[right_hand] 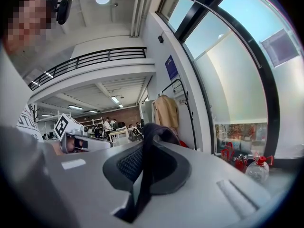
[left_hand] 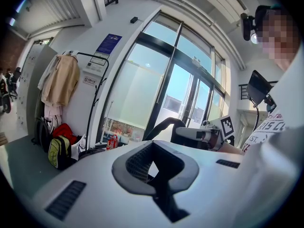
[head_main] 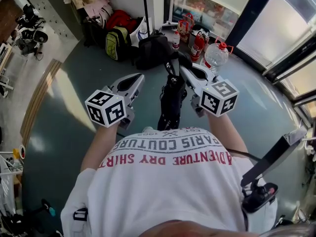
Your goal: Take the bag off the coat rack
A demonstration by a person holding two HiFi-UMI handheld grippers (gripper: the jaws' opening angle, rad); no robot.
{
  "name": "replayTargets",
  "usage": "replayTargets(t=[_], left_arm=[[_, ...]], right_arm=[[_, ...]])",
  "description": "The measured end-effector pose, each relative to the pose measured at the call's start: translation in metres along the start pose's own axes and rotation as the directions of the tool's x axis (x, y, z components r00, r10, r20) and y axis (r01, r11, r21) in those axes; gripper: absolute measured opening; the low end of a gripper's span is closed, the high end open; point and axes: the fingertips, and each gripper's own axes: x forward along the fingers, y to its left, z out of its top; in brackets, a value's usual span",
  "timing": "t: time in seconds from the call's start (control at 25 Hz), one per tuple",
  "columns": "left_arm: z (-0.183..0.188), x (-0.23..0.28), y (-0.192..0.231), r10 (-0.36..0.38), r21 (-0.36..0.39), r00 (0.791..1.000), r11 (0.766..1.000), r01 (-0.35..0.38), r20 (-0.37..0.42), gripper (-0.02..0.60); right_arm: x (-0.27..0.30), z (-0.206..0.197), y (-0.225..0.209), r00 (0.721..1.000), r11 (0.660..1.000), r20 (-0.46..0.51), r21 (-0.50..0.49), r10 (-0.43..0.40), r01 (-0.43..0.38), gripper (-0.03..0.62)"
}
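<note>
Black bag [head_main: 172, 101] is held up by its strap [right_hand: 142, 175] just ahead of the person's chest, off the rack. Right gripper [head_main: 185, 73]: jaws clamped on strap. Left gripper [head_main: 137, 79] is held just beside the bag, jaws closed together, empty. Coat rack [left_hand: 96, 103] is seen beyond, by the window.

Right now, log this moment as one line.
right gripper: shut on bag strap | left gripper: shut, empty | bag: hangs from right gripper, clear of coat rack
</note>
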Motion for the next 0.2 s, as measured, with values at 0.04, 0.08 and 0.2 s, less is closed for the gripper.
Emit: replayTargets(t=[0.04,0.08,0.2], left_arm=[[-0.004,0.001,0.0,0.0,0.002,1.0,1.0,0.0,0.0,0.002],[-0.008,0.003,-0.001,0.0,0.004,1.0,1.0,0.0,0.0,0.002],[-0.022,0.006,-0.002,-0.001,0.006,1.0,1.0,0.001,0.0,0.002]], right_arm=[[-0.001,-0.004,-0.001,1.0,1.0,0.002,0.001,0.0,0.0,0.011],[-0.002,-0.009,-0.003,1.0,1.0,0.004,0.002,-0.001,0.001,0.011],[-0.007,-0.022,-0.007,1.0,1.0,0.005,0.001,-0.002,0.002,0.011]])
